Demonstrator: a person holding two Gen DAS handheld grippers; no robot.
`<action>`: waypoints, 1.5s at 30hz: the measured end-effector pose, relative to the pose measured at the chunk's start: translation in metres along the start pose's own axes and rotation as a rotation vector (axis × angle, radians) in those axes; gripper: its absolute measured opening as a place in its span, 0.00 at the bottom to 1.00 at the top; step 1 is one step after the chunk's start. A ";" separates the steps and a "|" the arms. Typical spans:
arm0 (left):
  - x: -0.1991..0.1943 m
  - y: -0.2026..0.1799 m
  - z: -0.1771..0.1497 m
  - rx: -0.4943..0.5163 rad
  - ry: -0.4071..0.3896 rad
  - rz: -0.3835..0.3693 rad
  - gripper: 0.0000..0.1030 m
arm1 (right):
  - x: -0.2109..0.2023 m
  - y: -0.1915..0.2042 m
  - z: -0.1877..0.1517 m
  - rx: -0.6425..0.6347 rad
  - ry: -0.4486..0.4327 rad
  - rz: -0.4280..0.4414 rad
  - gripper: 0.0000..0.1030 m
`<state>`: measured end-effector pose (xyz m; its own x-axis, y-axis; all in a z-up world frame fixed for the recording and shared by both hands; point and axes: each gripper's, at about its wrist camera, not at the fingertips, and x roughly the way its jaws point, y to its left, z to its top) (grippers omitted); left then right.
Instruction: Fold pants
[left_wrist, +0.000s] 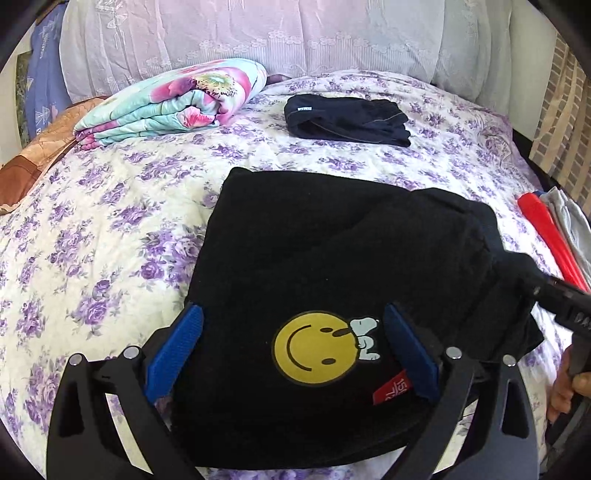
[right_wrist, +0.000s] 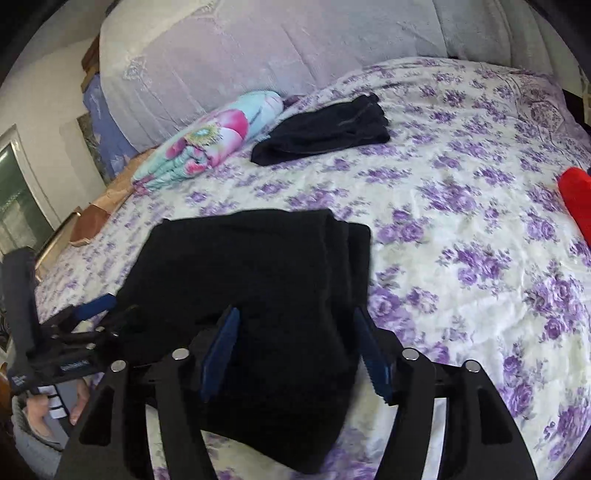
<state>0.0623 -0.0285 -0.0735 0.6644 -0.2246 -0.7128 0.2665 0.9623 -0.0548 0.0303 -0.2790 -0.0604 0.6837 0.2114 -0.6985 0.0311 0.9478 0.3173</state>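
Black pants (left_wrist: 314, 251) with a yellow smiley and Snoopy print (left_wrist: 314, 347) and a red tag lie folded into a compact stack on the floral bedspread (left_wrist: 110, 229). My left gripper (left_wrist: 293, 317) is open, its blue fingers straddling the stack's near edge. My right gripper (right_wrist: 295, 325) is open too, its blue fingers on either side of the pants (right_wrist: 240, 277) at their right end. The right gripper also shows in the left wrist view (left_wrist: 554, 291), dark against the cloth. The left gripper shows in the right wrist view (right_wrist: 92, 306) at the stack's left edge.
A second folded dark garment (left_wrist: 347, 116) lies farther back on the bed. A folded floral quilt (left_wrist: 173, 103) sits back left beside a brown pillow (left_wrist: 33, 162). Red and grey clothes (left_wrist: 550, 229) lie at the right edge. Large covered pillows (left_wrist: 258, 33) line the headboard.
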 end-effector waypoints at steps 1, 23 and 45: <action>0.000 0.000 0.000 -0.001 0.001 -0.002 0.93 | 0.001 -0.008 -0.001 0.033 0.008 0.032 0.72; 0.030 0.073 0.038 -0.076 0.148 -0.285 0.95 | 0.045 -0.021 0.024 0.193 0.178 0.359 0.75; 0.103 -0.021 0.344 0.132 -0.034 -0.291 0.24 | 0.086 -0.083 0.322 0.168 -0.088 0.301 0.34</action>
<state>0.3653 -0.1244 0.0951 0.5690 -0.4948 -0.6568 0.5357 0.8290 -0.1604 0.3213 -0.4162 0.0598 0.7401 0.4474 -0.5020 -0.0672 0.7920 0.6069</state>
